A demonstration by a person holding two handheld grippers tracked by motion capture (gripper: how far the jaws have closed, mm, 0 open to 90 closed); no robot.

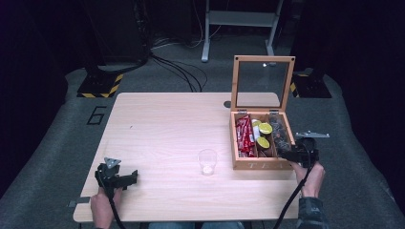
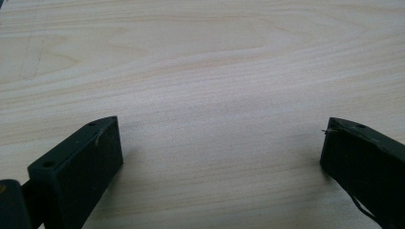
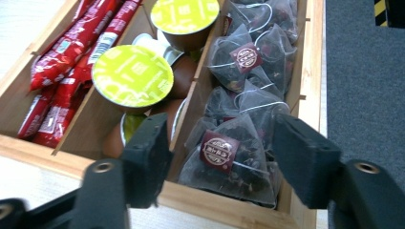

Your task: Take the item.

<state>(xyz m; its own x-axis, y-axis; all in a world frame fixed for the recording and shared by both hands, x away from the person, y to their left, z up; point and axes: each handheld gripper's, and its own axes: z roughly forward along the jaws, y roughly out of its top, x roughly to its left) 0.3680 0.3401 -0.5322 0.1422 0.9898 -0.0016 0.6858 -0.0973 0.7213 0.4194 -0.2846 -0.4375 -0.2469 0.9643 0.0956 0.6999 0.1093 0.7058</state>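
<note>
While the right gripper (image 3: 217, 162) straddled the nearest tea bag (image 3: 229, 162) in the wooden box (image 3: 215, 202) | jaws half-open, pads not pressing | advised: close gently on the pouch | left gripper (image 2: 222, 157) wide open, empty.

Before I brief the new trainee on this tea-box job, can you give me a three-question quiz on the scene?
1. True or false: the box lid stands open.
2. Which compartment holds the tea bags: A red-sachet side, B middle, C the side away from the sachets?
3. What lies between the right gripper fingers?

Key: 1 true. 2 C. 3 The nearest tea bag; the fingers flank it, not yet pressing.
</note>
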